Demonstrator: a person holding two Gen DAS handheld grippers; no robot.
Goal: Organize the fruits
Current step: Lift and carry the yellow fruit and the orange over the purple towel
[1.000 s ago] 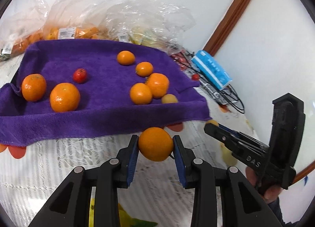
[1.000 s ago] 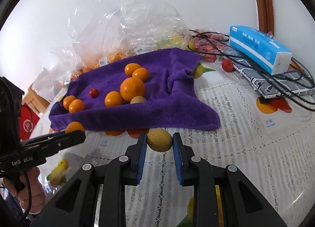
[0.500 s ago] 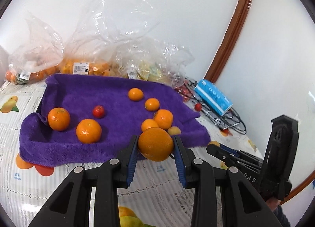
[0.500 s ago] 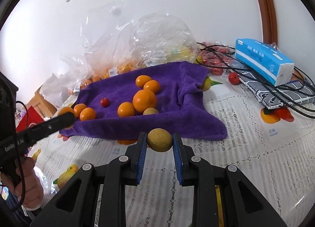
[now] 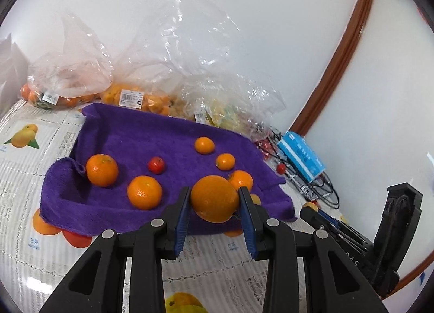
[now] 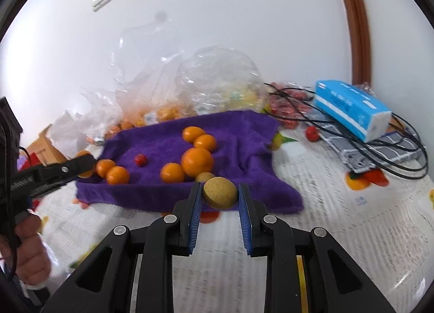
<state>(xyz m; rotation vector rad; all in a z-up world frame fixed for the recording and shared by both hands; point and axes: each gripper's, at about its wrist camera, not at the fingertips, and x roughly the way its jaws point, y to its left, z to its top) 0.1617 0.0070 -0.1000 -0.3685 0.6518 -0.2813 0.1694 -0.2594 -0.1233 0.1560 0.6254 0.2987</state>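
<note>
My left gripper (image 5: 214,200) is shut on a large orange (image 5: 214,198), held above the near edge of the purple towel (image 5: 152,142). My right gripper (image 6: 220,193) is shut on a tan-yellow round fruit (image 6: 220,192), held over the towel's (image 6: 238,134) near edge. Several oranges, such as one at the left (image 5: 102,170) and a big one (image 6: 197,161), and a small red fruit (image 5: 156,165) lie on the towel. The right gripper also shows in the left wrist view (image 5: 312,211), and the left gripper in the right wrist view (image 6: 89,162).
Clear plastic bags of fruit (image 5: 130,98) stand behind the towel against the wall. A blue tissue pack (image 6: 352,109), black cables (image 6: 379,150) and a loose red fruit (image 6: 312,133) lie to the right. A fruit-print tablecloth (image 6: 339,218) covers the table.
Both grippers have risen and pulled back with their fruit still held; the towel now sits farther away and lower in both views.
</note>
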